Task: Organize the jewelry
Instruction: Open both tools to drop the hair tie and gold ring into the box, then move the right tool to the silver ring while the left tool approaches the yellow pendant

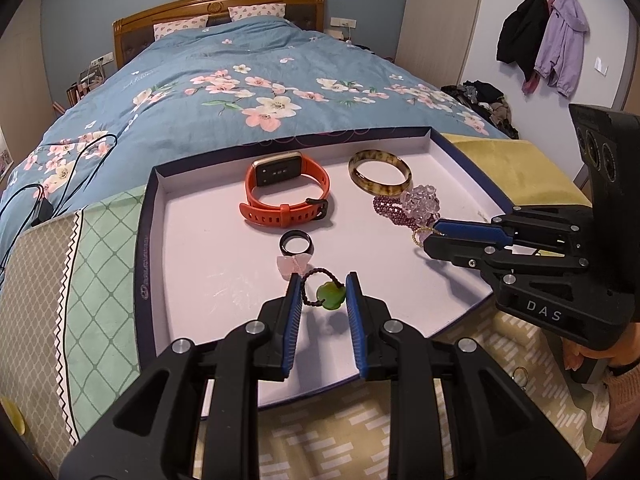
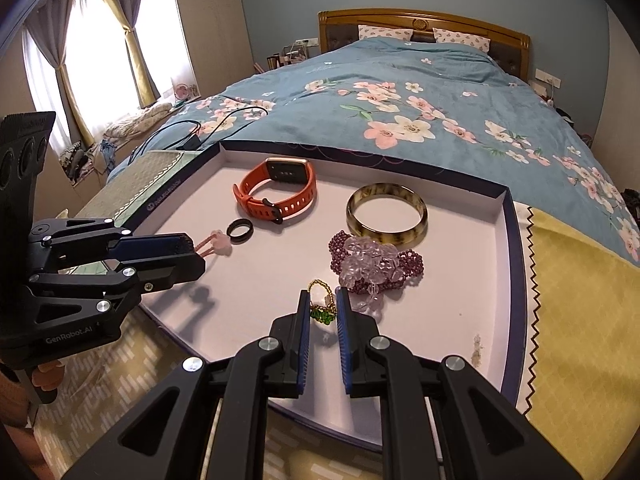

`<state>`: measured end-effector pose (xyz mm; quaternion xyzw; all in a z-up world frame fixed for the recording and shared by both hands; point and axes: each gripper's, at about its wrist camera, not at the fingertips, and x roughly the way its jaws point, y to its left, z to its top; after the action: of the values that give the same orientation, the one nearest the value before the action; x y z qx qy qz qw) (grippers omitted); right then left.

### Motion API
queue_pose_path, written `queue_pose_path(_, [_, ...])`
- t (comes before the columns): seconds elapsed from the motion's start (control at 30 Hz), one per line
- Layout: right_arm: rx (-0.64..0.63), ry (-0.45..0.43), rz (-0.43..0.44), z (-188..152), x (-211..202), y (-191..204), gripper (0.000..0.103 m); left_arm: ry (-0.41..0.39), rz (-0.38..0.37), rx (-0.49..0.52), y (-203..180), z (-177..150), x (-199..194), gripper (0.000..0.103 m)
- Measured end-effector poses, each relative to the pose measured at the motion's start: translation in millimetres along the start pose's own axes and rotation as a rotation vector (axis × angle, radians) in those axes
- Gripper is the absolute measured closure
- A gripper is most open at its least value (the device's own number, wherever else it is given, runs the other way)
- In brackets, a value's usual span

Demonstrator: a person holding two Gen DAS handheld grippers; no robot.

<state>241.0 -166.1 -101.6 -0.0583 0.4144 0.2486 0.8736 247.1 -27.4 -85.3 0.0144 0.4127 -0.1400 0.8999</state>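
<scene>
White card lines the shallow dark-rimmed box lid that serves as the jewellery tray, and most of the pieces already lie in it. An orange silicone watch with a gold case sits at the far side beside a mottled brown-and-cream bangle. Nearer lie a plain black ring, a pale pink butterfly charm, and a heap of purple bead strands with clear lilac crystal beads.

Two pieces look still in hand. The left gripper stands partly apart around a green jade-like pendant on a dark beaded cord; the cord lies against its left pad, but whether it is truly pinched cannot be told. The right gripper is nearly shut, with a small gold-bead ring carrying a green stone between its pads, seemingly gripped and held low over the tray.

Judging from this, the sorting appears well advanced: what remains is probably setting these two small pieces down in clear spots, and perhaps untangling the bead heap.
</scene>
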Motion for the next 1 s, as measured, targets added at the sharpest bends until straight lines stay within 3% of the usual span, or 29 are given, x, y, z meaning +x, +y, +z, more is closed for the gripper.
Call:
queue_pose_path(0.23, [0.007, -0.014, -0.01, 0, -5, -1, 0.09, 0.016, 0.006, 0.001, -1, 0, 7, 0.08])
queue_pose_path(0.37, [0.027, -0.042, -0.004, -1, -16, -4, 0.082, -0.01, -0.002, -0.002, 1, 1, 0, 0.074])
queue_pose_path(0.43, [0.039, -0.059, 0.0, -1, -24, -7, 0.079, -0.034, 0.001, -0.001, 2, 1, -7, 0.066])
queue_pose_path(0.7, [0.058, -0.111, 0.051, -12, -58, -6, 0.069, -0.13, 0.009, 0.015, 3, -9, -52, 0.06])
queue_pose_path(1.0, [0.056, -0.081, 0.108, -47, -78, 3, 0.066, -0.17, -0.05, 0.049, -5, -56, -104, 0.058])
